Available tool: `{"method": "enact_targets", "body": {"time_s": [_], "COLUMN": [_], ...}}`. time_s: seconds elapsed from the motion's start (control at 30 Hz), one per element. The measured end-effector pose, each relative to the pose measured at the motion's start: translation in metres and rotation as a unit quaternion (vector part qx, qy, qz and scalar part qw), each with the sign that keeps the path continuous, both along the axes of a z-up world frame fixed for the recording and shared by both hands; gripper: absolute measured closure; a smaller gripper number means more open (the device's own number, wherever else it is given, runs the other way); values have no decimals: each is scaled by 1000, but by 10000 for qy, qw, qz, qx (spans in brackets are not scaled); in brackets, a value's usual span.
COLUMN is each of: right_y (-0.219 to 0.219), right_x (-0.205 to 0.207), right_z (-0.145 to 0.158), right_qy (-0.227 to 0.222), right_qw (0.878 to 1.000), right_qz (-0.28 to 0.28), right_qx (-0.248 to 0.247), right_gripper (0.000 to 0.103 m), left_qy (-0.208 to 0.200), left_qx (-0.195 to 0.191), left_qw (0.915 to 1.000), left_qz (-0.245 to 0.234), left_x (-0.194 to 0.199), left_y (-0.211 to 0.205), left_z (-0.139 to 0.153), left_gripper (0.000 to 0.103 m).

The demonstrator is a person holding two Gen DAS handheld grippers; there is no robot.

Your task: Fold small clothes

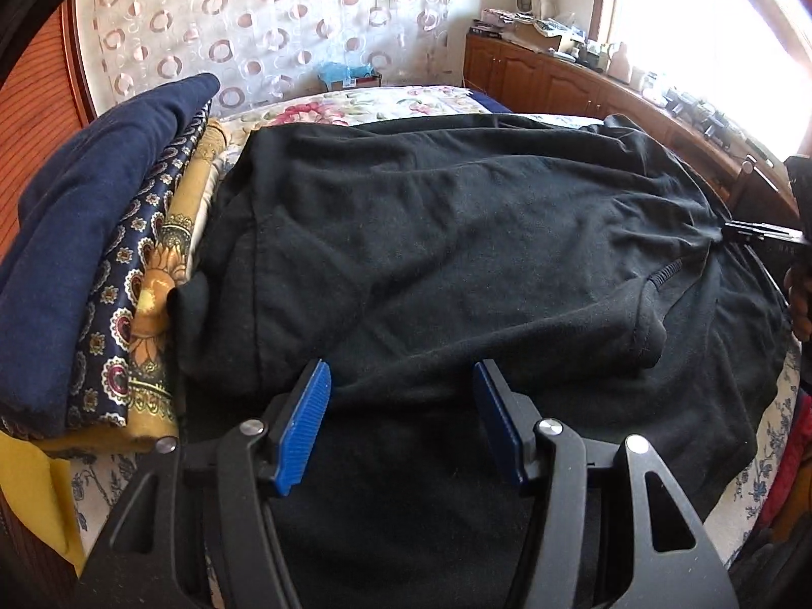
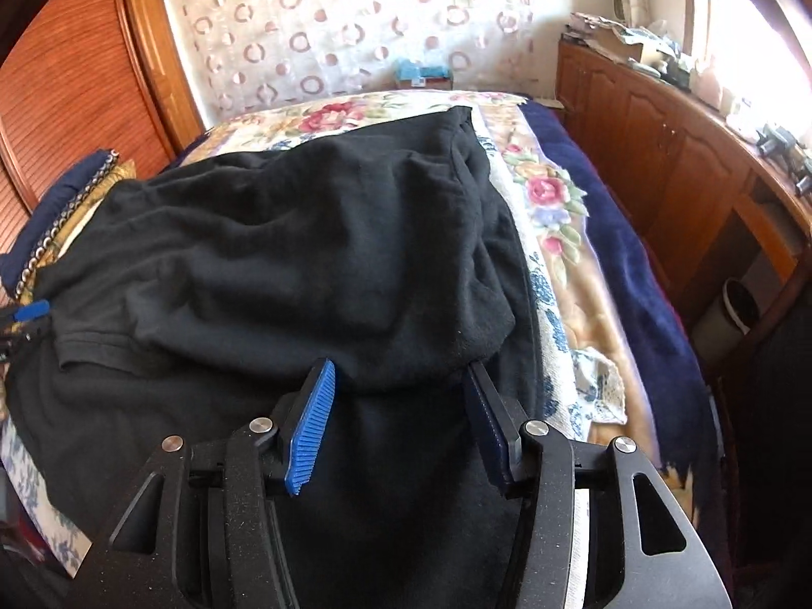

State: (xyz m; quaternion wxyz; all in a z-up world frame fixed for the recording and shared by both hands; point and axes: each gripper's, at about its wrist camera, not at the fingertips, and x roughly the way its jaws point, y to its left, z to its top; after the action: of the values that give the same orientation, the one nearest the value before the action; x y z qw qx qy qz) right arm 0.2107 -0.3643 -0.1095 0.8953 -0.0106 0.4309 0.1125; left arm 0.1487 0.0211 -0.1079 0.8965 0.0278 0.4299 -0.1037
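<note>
black garment (image 1: 457, 233) is spread across the bed (image 2: 558, 264), filling the middle of both views, its upper layer folded over toward the lower edge. left tongs (image 1: 401, 380) are held spread at lower centre over the fabric, nothing pinched. right tongs (image 2: 401, 380) are likewise spread, fabric fold lying between the blue pads (image 2: 309, 431). folded pile (image 1: 101, 264) is seen at left.
</note>
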Motion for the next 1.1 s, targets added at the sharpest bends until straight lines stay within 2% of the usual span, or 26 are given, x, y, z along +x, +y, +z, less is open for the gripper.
{"method": "enact_targets", "body": {"time_s": [0.23, 0.33, 0.47, 0.77, 0.83, 0.87, 1.0, 1.1], "right_y": [7, 6, 8, 17, 21, 21, 24, 24], "right_x": [12, 17, 17, 15, 15, 15, 15, 15], "right_z": [-1, -3, -4, -5, -6, -6, -7, -7], "right_qy": [1, -23, -83, -148, -156, -158, -163, -164], "right_qw": [9999, 9997, 9998, 9998, 9998, 9997, 9996, 9996], "right_qz": [1, -76, -82, -96, -98, -101, -107, -107], "right_qx": [159, 252, 148, -36, -123, -140, -179, -183], "right_gripper": [50, 50, 50, 49, 49, 49, 49, 49], "left_qy": [-59, -49, -22, 3, -119, -216, -299, -296], "left_qx": [14, 56, 61, 96, -36, -224, -548, -620], "left_qw": [10000, 10000, 10000, 9999, 9997, 9991, 9957, 9935], "left_qz": [-6, 59, 31, 35, 200, 297, 679, 909], "left_x": [-1, 2, 3, -2, -11, -17, -30, -32], "left_y": [-1, -2, -3, 0, 6, 12, 34, 48], "left_z": [-2, -3, -4, -3, 4, 9, 16, 16], "left_gripper": [43, 37, 31, 30, 30, 30, 31, 38]}}
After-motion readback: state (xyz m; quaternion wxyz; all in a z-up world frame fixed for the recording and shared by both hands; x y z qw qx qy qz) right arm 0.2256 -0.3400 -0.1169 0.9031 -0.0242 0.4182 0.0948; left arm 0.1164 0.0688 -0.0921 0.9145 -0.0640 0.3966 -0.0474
